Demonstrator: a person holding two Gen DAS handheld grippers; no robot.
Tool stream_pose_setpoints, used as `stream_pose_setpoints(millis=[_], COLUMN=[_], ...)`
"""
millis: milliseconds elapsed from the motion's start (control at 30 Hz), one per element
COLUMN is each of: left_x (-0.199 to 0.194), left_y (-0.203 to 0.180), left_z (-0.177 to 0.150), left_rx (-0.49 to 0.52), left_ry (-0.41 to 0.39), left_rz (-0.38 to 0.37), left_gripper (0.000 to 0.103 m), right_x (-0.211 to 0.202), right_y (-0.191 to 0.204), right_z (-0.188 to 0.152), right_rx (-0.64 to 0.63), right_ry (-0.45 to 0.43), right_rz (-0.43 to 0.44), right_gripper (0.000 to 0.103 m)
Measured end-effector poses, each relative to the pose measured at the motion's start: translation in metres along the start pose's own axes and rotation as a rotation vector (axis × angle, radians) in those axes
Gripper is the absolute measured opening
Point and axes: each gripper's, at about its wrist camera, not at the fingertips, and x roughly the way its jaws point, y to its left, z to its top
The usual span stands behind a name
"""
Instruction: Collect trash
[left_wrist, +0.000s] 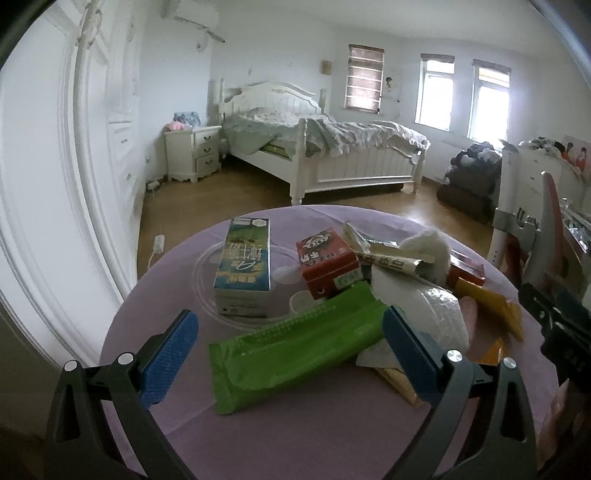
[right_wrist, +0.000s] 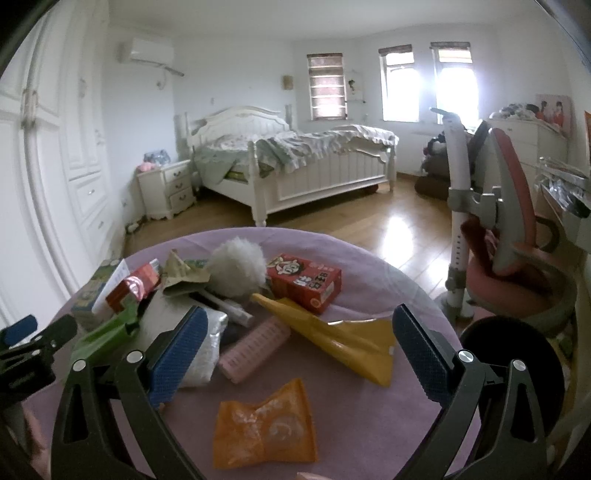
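A round table with a purple cloth (left_wrist: 295, 435) holds a pile of trash. The left gripper (left_wrist: 291, 354) hangs just above it with its blue jaws wide apart, holding nothing. Between them lies a long green wrapper (left_wrist: 295, 343). It lies flat, and its long side runs from the near left up to the far right. Behind it stands a tall blue and green milk carton (left_wrist: 245, 266), and beside that a red drink box (left_wrist: 327, 260) tipped a little. A fluffy white ball (left_wrist: 430, 247) sits farther right.

The right gripper (right_wrist: 297, 354) also has its jaws wide apart and empty. Between them lies a yellow wrapper (right_wrist: 343, 339) with its thin end pointing up to the far left. A pink ribbed wrapper (right_wrist: 255, 349) lies just beside it, slanted the other way. A crumpled orange wrapper (right_wrist: 264, 428) lies nearest. Another red drink box (right_wrist: 304, 282) lies on its side behind the yellow one.
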Motion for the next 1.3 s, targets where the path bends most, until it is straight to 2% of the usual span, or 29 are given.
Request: stream_pose_setpoints(millis=[1300], left_x=[0.0017], left_y=[0.0041], left_z=[0.0004], left_rx=[-0.023], left_ry=[0.016], left_rz=[-0.01], left_gripper=[0.098], right_x=[0.0001], right_y=[-0.0004], right_z=[-0.001], right_rx=[0.004], right_ry=[-0.003], right_rz=[0.002], right_gripper=[0.099])
